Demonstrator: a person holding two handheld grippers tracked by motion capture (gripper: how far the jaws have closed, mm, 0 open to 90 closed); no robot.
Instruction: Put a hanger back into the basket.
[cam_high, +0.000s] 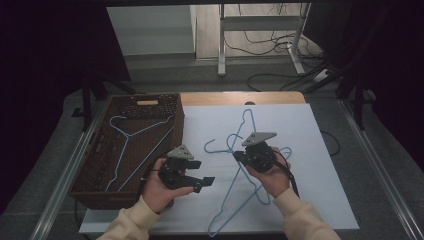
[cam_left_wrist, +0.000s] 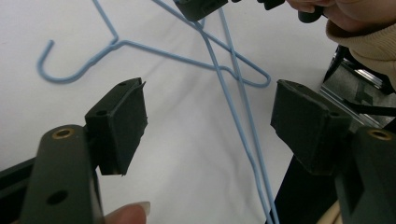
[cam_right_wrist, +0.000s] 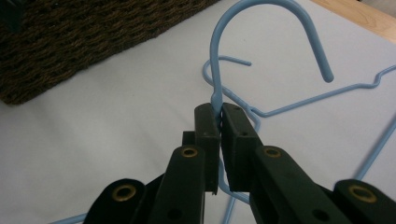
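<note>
**Clearly a wire hanger pinched at the neck**

Clearly the held hanger (cam_right_wrist: 219, 88) was thin, round blue wire, smooth and glossy, bent into an open hook at the top; the right gripper (cam_right_wrist: 219, 122) had its two black, blocky jaws pressed together on the neck just below that hook. In the high view this hanger (cam_high: 248, 120) stood over the middle of the white worktop (cam_high: 320, 200), hook pointing away from the person. A second hanger (cam_high: 220, 150) of the same blue wire lay flat on the sheet just beside it, and their long wires crossed; where one ended and the other began among the crossings was hard to make out. The right hand (cam_high: 272, 177) covered part of them.

The left gripper (cam_left_wrist: 208, 126) hung above the sheet with its matte, square pads wide apart and nothing between them; two blue wires ran on the sheet below. Its lower body was cut off by the frame edge, and a fingertip (cam_left_wrist: 130, 212) showed there.

At the left of the worktop sat a dark brown woven basket (cam_high: 95, 185), rough and ribbed, with a third hanger (cam_high: 131, 135) lying inside.
</note>
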